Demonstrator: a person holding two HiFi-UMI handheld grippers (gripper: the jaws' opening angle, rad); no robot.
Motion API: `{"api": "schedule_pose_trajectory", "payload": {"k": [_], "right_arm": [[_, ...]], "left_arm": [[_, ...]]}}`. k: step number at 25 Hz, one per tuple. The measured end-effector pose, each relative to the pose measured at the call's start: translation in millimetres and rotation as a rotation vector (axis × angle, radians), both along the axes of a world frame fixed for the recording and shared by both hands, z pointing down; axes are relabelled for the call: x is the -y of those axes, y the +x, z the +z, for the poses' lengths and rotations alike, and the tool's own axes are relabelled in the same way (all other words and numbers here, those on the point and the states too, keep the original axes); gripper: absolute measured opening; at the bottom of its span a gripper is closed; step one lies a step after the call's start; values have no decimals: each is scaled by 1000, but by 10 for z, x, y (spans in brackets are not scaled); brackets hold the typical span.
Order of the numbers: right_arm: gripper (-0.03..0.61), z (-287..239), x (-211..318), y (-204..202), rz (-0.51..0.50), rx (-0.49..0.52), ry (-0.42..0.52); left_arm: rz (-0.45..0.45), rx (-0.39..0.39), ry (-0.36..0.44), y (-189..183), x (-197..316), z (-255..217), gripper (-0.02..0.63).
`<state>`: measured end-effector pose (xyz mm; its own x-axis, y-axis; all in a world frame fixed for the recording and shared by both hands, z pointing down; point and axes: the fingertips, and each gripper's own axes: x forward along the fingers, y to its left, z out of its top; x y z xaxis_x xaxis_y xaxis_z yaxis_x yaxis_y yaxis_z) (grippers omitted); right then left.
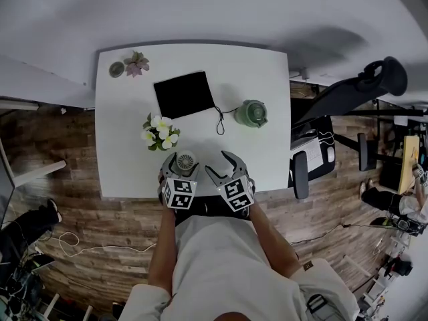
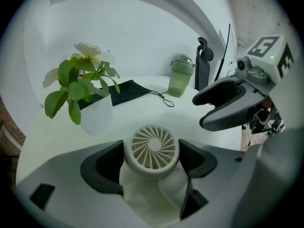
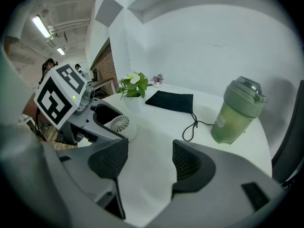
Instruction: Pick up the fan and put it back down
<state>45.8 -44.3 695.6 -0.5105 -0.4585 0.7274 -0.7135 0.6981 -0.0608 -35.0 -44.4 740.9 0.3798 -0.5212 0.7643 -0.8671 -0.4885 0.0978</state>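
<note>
The left tongs (image 1: 184, 156) pinch the fan (image 2: 155, 147) by its round head, one pad on each side, at the low centre of the left gripper view. The right tongs (image 3: 149, 163) stand spread and empty over bare desk (image 1: 267, 65), just right of the fan in the head view. I cannot tell whether the fan's base touches the desk. To do this step well, I judge, hold the fan upright and seat its base flat near the desk's lower edge. That spot is clear of the flower pot (image 1: 160, 138) just above it. Loosen the pinch only once the fan stands.
</note>
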Motion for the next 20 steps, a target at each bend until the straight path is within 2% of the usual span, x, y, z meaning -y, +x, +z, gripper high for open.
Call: {"api": "schedule_pose_trajectory", "payload": {"k": [8,13,20], "right_arm": [[295,11,-10,-5,-1,4,3],[296,5,-14,2,-6,5,9],[302,-42,-25,35,-12,7,23]], "left_arm": [[-13,-1,-6,-7,16,50,365],[-13,0,-17,11,5,91,396],[-44,-2,-1,-2,-10,38,407]]}}
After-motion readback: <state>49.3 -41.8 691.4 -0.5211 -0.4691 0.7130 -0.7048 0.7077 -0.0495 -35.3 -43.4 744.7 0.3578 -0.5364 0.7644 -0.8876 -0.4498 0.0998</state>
